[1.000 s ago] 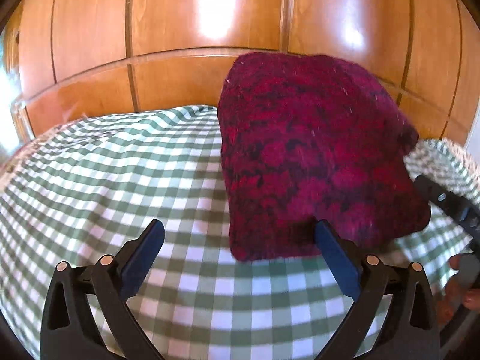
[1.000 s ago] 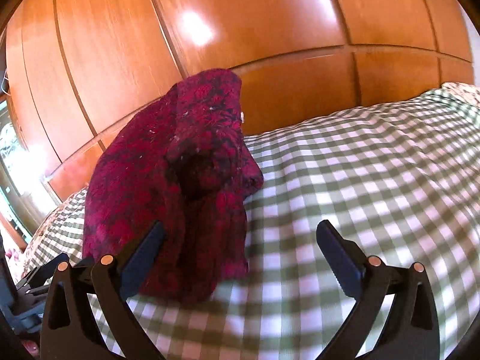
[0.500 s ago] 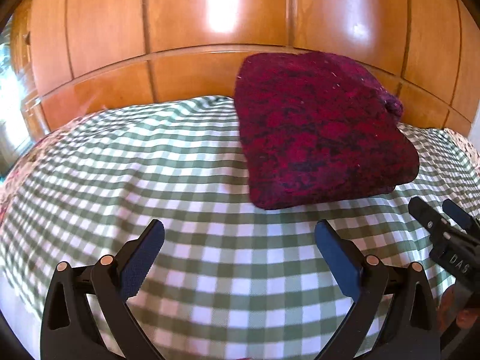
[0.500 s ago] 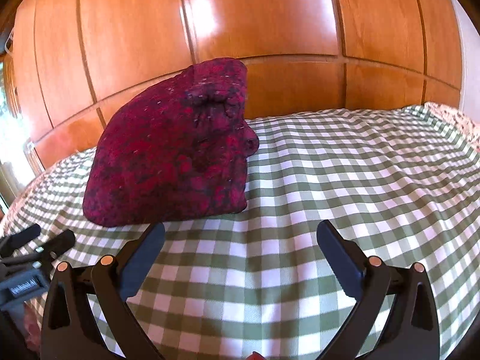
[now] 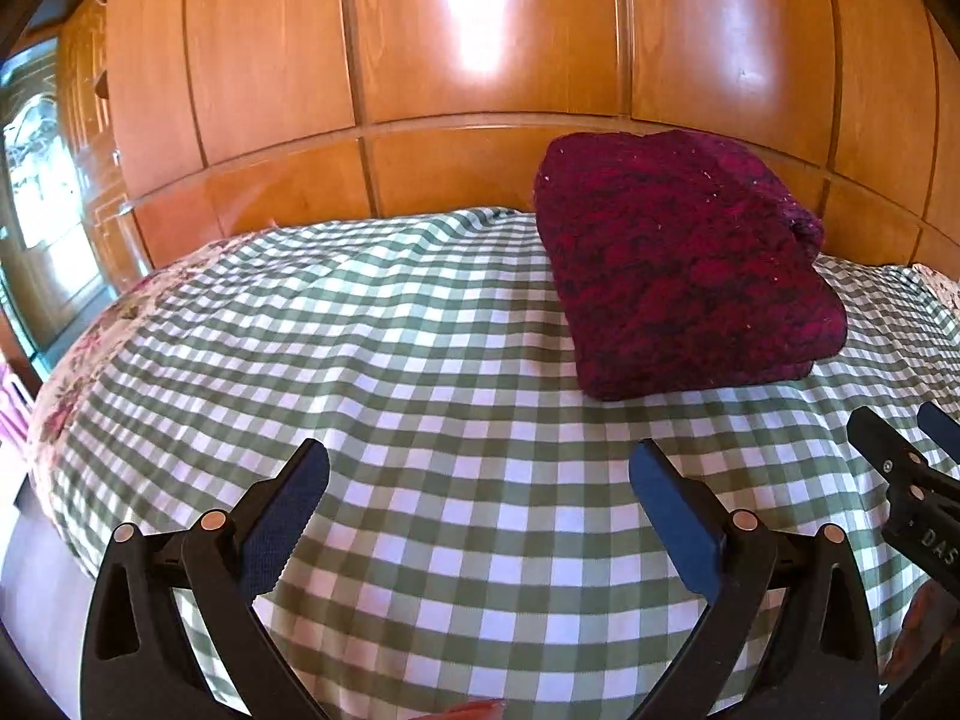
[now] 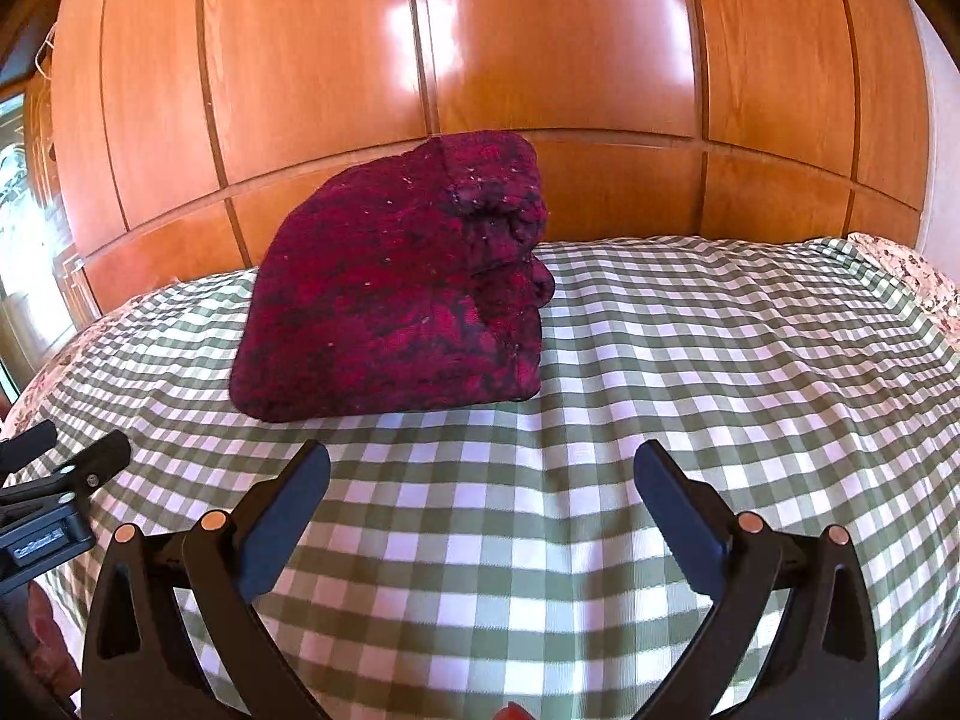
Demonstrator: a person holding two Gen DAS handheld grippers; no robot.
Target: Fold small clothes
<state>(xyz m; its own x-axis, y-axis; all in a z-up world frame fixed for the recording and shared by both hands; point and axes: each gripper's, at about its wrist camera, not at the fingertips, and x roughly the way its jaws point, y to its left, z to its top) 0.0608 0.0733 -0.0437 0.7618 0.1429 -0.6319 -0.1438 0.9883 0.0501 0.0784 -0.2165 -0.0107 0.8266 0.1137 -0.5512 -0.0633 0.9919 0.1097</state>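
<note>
Checked bed [image 5: 420,360] | folded red knit [image 5: 684,270] ahead, apart frm gripper [image 5: 477,504]

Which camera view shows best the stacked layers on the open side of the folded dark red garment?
The right wrist view: the folded red garment turns its open side there, rolled layers visible. The left wrist view shows mostly its flat top and a thin layered edge.

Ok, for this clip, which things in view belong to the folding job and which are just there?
Part of the job:
- dark red knitted garment, lying folded on the bed, nothing gripping it
- left tongs, open
- right tongs, open

Just there:
- green checked bedcover
- floral sheet edge
- wooden panelled wall
</note>
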